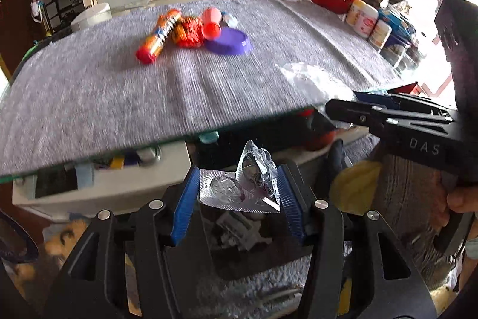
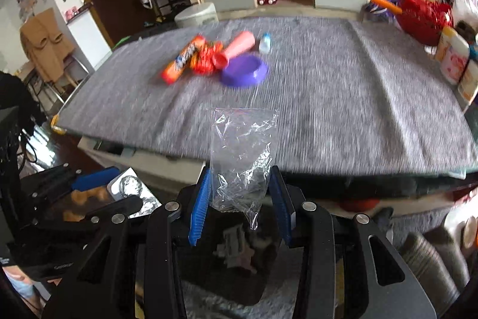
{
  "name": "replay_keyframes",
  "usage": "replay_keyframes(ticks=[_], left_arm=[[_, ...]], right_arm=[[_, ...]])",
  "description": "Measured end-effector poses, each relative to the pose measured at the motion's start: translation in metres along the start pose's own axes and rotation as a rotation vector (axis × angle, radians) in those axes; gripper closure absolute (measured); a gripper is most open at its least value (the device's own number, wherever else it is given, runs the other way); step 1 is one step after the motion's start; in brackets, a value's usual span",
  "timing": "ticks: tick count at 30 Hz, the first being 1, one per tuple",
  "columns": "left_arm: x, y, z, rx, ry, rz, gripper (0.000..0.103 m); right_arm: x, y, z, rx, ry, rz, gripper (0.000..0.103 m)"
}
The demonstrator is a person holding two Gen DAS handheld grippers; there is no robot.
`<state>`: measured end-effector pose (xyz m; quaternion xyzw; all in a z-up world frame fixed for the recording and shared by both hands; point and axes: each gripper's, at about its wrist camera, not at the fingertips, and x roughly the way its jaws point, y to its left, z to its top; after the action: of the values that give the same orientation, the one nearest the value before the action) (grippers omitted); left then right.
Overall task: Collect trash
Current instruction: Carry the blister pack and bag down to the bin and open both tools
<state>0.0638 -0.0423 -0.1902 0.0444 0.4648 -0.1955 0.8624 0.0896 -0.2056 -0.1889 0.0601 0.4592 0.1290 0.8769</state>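
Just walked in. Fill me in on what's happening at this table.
A person is collecting trash with a gripper in each hand. The left gripper is shut on a silver foil blister pack; the right gripper is shut on a crumpled clear plastic bag. Both are held off the near edge of the grey-covered table, above a dark bin that already holds scraps. A purple bowl, an orange tube and other items remain on the table.

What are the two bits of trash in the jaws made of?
Left gripper: blister pack, looks like shiny silver foil, creased, with pressed-out bubbles. Right gripper: clear bag, apparently thin glossy plastic film, see-through and crinkled with white glints.
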Motion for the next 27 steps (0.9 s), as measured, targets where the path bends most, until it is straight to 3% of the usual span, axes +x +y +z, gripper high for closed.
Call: replay_keyframes(ticks=[15,24,25,27], left_arm=[[0.044,0.002,-0.063,-0.058,0.133,-0.046,0.052],[0.069,0.003,-0.078,-0.045,0.203,-0.042,0.049],[0.071,0.003,-0.080,-0.045,0.213,-0.042,0.049],[0.075,0.003,-0.081,-0.043,0.227,-0.044,0.042]], right_arm=[[0.057,0.005,-0.068,0.039,0.167,0.016,0.062],[0.081,0.001,-0.082,0.070,0.223,0.034,0.060],[0.083,0.000,-0.082,0.077,0.230,0.034,0.059],[0.085,-0.002,-0.082,0.086,0.235,0.031,0.047]])
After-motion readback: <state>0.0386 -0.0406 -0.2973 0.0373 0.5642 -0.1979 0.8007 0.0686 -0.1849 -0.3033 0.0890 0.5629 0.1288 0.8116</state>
